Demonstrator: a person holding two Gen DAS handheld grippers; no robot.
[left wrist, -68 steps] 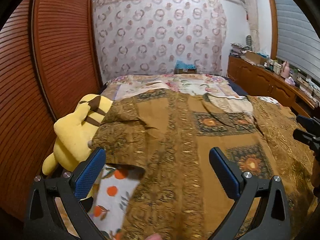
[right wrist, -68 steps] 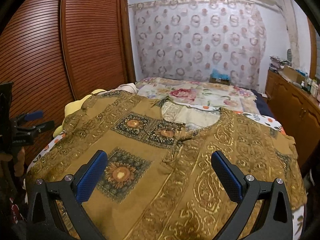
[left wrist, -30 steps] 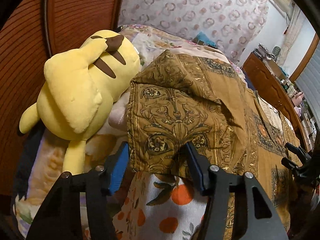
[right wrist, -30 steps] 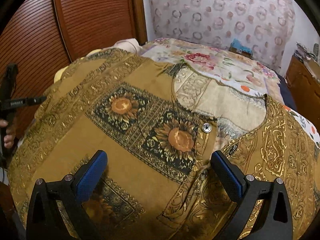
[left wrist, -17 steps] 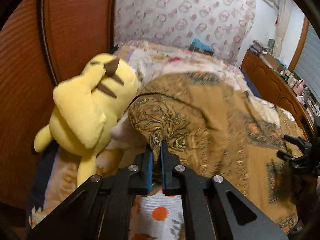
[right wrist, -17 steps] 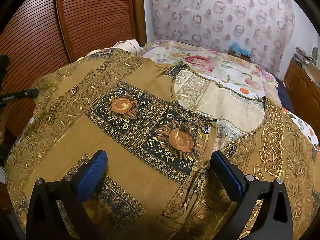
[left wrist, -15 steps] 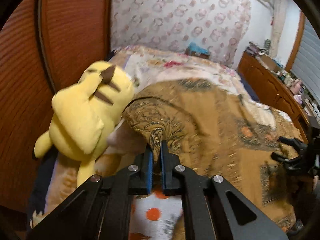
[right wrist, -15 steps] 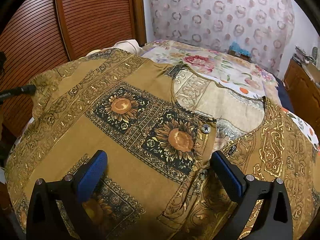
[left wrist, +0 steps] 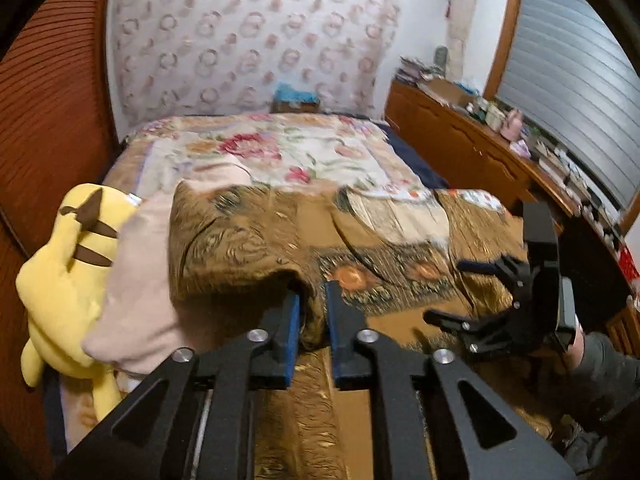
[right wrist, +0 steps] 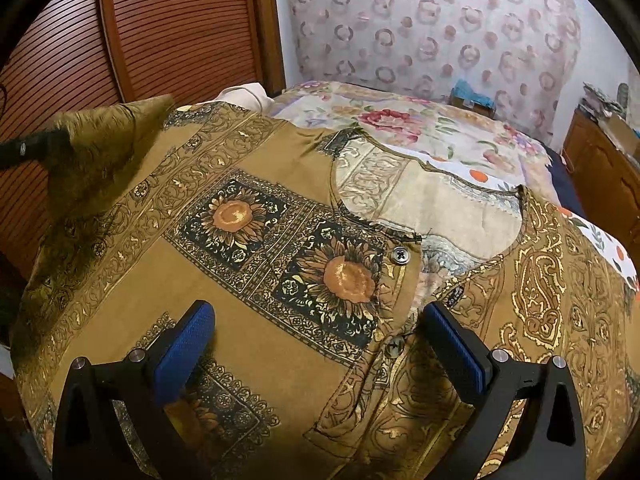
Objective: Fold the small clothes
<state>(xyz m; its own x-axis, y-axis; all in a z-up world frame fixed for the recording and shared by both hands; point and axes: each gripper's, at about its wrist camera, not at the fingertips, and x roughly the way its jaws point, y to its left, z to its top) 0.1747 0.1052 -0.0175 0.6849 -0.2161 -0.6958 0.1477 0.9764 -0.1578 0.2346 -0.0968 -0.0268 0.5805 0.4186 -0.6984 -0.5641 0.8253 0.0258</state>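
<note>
A brown shirt with sunflower print (right wrist: 256,344) lies spread face up on the bed, its neck opening away from me. My left gripper (left wrist: 314,312) pinches a bunch of the shirt's left sleeve (left wrist: 240,240) between its blue pads. Its jaws are opening slightly with the cloth still between them. In the right wrist view that sleeve (right wrist: 100,152) stands lifted in a peak above the shirt's left side. My right gripper (right wrist: 316,312) hovers open over the chest by the button placket, holding nothing. It also shows in the left wrist view (left wrist: 444,290).
A yellow plush toy (left wrist: 60,280) and a pink cushion (left wrist: 136,280) lie at the bed's left edge. A floral bedspread (left wrist: 300,152) covers the far half. Slatted wooden doors (right wrist: 180,32) stand at the left, a cluttered wooden dresser (left wrist: 460,148) at the right.
My left gripper shut on the sleeve's edge beside the plush toy, then rose and carried it rightward over the shirt. The right gripper kept still and open.
</note>
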